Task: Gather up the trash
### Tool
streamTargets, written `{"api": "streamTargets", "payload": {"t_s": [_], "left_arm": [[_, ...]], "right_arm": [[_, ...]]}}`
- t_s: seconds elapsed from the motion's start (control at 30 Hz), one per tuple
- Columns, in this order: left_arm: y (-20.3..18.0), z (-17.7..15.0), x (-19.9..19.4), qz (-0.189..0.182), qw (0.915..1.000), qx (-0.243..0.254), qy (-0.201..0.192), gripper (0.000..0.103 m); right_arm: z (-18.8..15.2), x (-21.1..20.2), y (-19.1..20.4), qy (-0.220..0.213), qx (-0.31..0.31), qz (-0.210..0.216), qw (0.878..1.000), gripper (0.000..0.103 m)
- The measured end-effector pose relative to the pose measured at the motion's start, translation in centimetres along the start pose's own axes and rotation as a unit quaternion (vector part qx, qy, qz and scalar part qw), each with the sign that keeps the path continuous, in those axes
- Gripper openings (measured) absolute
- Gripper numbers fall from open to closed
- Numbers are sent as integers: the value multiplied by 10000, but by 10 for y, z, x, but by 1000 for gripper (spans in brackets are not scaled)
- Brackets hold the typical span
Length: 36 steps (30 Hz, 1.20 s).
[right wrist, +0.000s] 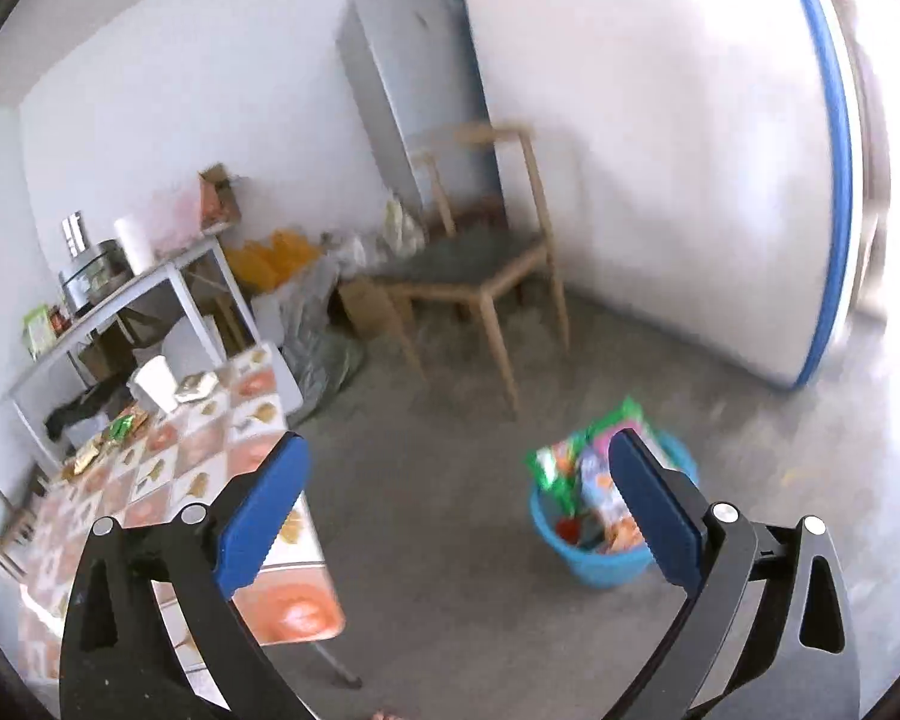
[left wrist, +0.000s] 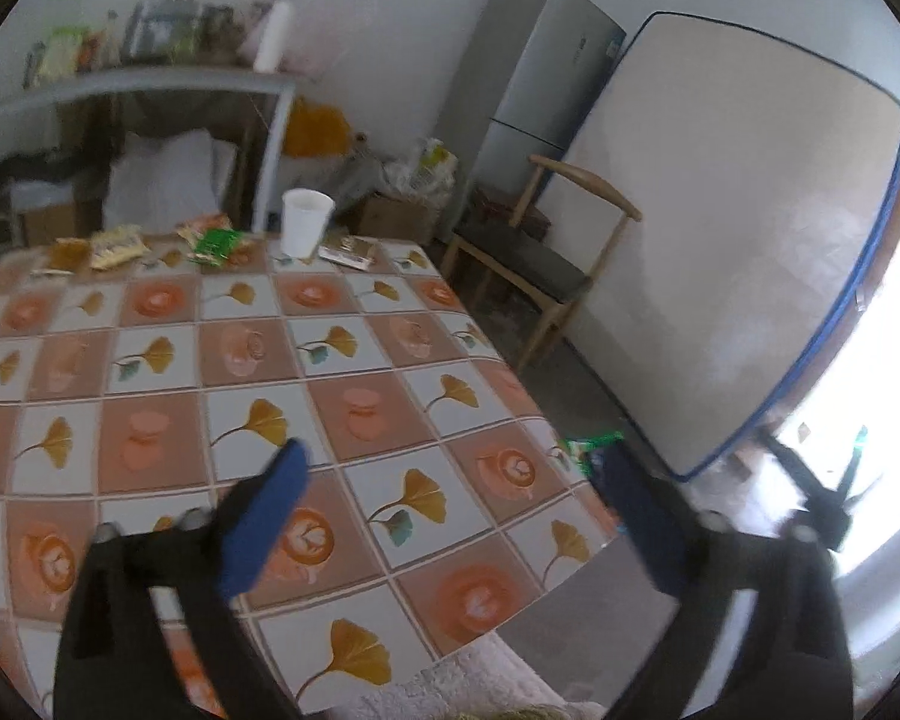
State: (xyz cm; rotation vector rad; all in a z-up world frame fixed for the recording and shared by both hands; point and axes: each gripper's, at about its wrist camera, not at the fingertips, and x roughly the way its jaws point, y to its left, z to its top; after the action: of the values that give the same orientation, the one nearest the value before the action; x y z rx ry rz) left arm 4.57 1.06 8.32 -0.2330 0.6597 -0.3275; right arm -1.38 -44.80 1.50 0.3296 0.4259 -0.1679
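Note:
Several snack wrappers (left wrist: 117, 247) and a white paper cup (left wrist: 305, 229) lie at the far end of the table with the patterned cloth (left wrist: 258, 372). My left gripper (left wrist: 450, 474) is open and empty above the table's near right corner. A blue bucket (right wrist: 600, 558) full of colourful wrappers stands on the floor in the right wrist view. My right gripper (right wrist: 459, 462) is open and empty above the floor, between the table (right wrist: 210, 456) and the bucket. The cup (right wrist: 153, 387) and wrappers (right wrist: 123, 426) also show there, far left.
A wooden chair (left wrist: 540, 258) stands right of the table, also in the right wrist view (right wrist: 486, 276). A mattress (left wrist: 732, 228) leans on the wall next to a fridge (left wrist: 528, 78). A cluttered shelf unit (left wrist: 126, 120) and bags stand behind the table.

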Motion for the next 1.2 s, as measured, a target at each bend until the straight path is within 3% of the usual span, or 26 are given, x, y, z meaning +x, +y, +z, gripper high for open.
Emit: {"api": "streamTargets", "payload": {"t_s": [0.13, 0.23, 0.33, 0.5, 0.73, 0.97, 1.2], "left_arm": [[-11, -14, -5, 292, 9994, 152, -92, 98], [-16, -23, -4, 804, 9966, 150, -71, 98], [-22, -33, -3, 1291, 9914, 189, -127, 98], [-38, -48, 9, 1851, 9803, 680, 129, 98], [-46, -49, 28, 1810, 9800, 650, 505, 98], [-42, -58, 51, 1887, 9751, 381, 1097, 98], [-34, -62, 50, 2063, 9714, 238, 1153, 98]], "right_arm": [[-17, -28, 39, -220, -403, -105, 9989, 96], [-33, -32, 65, -31, -577, -94, 9983, 96], [-50, -33, 93, 222, -1018, -431, 9936, 96], [-76, -16, 125, 621, -1373, -161, 9884, 96], [-93, -13, 148, 1178, -1627, -278, 9792, 96], [-100, -9, 133, 1562, -1391, -528, 9765, 96], [-101, -5, 124, 1698, -1374, -683, 9735, 96]]}}
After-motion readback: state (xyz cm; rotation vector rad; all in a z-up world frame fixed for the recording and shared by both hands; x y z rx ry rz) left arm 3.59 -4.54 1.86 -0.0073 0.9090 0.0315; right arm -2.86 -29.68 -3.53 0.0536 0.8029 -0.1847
